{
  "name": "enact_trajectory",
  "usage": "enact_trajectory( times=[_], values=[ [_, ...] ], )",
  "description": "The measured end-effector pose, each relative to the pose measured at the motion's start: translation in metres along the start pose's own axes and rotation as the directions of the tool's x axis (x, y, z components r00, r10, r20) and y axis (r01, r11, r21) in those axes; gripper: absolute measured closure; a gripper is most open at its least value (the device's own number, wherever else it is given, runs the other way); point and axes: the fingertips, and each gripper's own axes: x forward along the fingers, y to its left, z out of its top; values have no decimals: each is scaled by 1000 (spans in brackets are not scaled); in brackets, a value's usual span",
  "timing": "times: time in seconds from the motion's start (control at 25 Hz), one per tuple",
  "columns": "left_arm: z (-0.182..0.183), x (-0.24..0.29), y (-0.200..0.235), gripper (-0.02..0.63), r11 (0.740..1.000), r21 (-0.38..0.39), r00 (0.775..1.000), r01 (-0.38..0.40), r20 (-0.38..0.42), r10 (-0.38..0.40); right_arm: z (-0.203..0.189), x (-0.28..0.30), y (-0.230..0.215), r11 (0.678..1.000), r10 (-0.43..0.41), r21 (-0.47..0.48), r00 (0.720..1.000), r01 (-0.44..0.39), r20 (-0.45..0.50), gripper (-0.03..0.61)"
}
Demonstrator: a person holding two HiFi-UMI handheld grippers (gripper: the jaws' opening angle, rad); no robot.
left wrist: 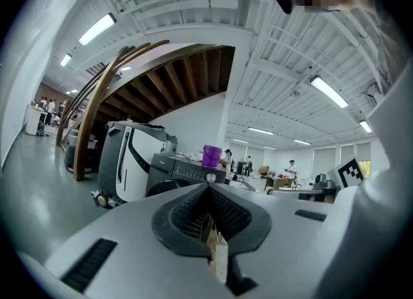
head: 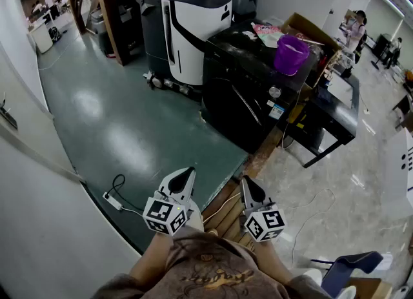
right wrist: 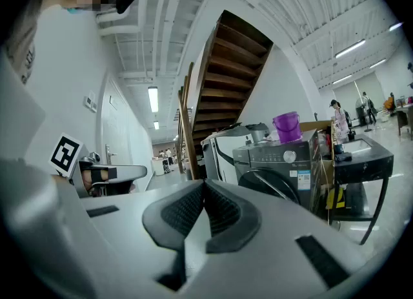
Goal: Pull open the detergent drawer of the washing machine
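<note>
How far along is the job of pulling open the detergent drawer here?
Nothing looks done: the dark grey front-loading washing machine stands well ahead, untouched, its front flush as far as visible. Nothing is in hand: the left gripper and right gripper are shut and empty. Remaining: approach, grip, pull.

Dark grey washing machine [head: 248, 94], purple bucket [head: 291, 53], green floor [head: 110, 130], white-and-black scrubber [head: 187, 26], brown patterned shirt [head: 206, 272]
</note>
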Motion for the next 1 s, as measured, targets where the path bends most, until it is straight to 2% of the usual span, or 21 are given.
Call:
enact_trajectory(
  times=[0.72,1.0],
  values=[
    [-11,11,-5,592,1000,-11,1000,-2,-20,2,-3,-4,-17,1000,-6,23,1000,6,-3,577],
    [-14,26,13,592,1000,-12,999,-7,-39,7,-9,12,-25,999,-10,38,1000,11,-27,577]
  ],
)
